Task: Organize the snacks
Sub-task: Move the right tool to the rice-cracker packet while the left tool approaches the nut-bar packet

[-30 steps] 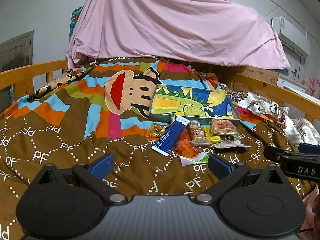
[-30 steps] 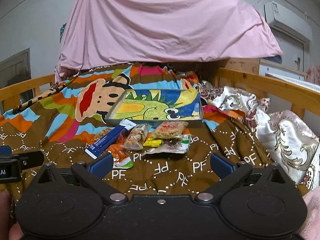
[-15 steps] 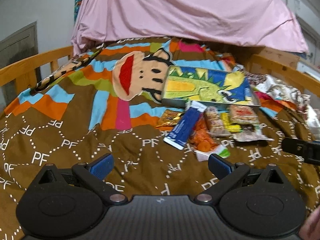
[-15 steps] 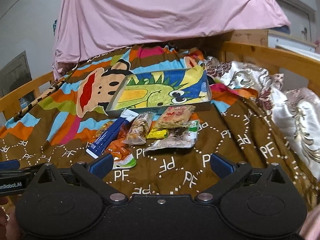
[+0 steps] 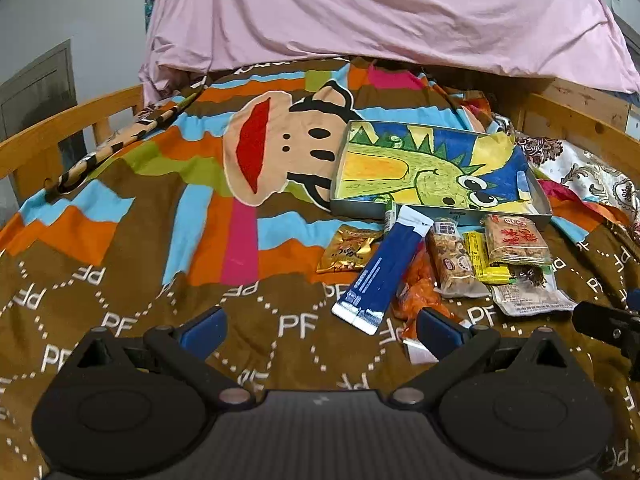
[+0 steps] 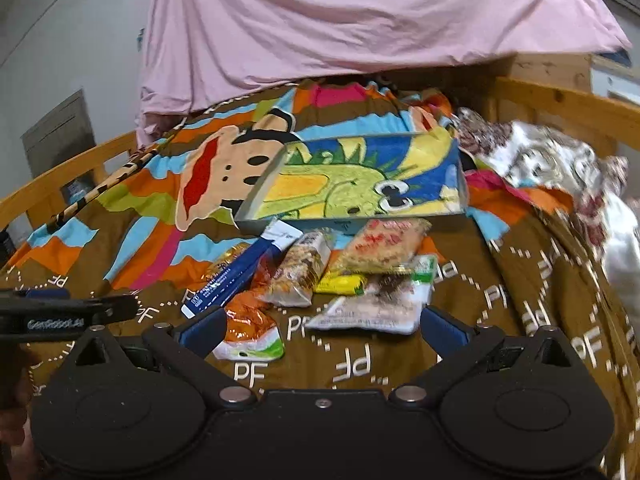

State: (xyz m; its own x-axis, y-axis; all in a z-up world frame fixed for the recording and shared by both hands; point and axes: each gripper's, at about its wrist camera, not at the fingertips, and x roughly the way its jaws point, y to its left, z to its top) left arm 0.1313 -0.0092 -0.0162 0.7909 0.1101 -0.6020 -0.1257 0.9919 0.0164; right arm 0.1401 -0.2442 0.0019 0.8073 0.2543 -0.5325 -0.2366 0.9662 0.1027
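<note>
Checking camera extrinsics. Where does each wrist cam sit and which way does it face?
Left wrist: on the left gripper, low over the blanket, looking along its open fingers up the bed at the snack pile's left side; the right gripper's tip shows at the right edge.
Right wrist: on the right gripper, facing the same way, nearer the pile's centre; its open fingers and the left gripper show, with part of a hand at the lower left.
Shared: blue stick pack, dinosaur-print tray, pink sheet.
</note>
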